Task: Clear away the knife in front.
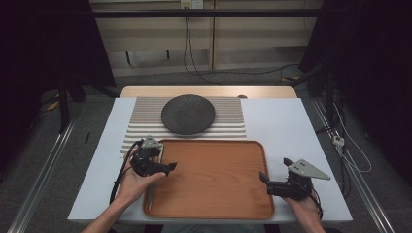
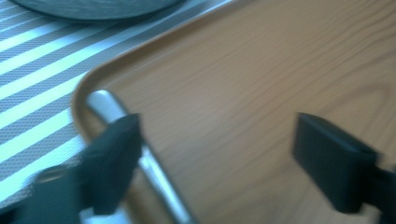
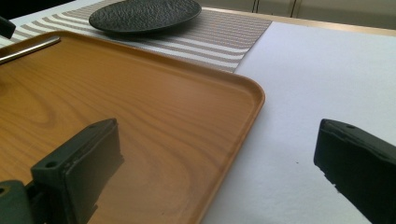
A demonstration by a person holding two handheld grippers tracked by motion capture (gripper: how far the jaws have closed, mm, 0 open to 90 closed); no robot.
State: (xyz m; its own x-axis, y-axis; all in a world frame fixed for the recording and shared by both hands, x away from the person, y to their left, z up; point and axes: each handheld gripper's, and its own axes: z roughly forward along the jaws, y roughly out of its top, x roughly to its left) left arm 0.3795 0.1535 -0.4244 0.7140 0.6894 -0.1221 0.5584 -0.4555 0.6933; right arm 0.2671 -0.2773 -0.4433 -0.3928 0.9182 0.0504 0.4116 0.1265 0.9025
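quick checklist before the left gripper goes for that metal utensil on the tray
1. Left gripper open: ok, its jaws stand wide apart in the left gripper view.
2. Silver metal utensil handle lined up between the jaws: not ok, it lies against the left jaw, off centre.
3. Utensil rests on the brown wooden tray: ok, along the tray's left edge.
4. Which kind of utensil: cannot tell, its working end is hidden.
5. Right gripper out of the way: ok, open, at the tray's right edge.
6. Dark round textured plate free: ok, bare on the striped placemat, beyond the tray.
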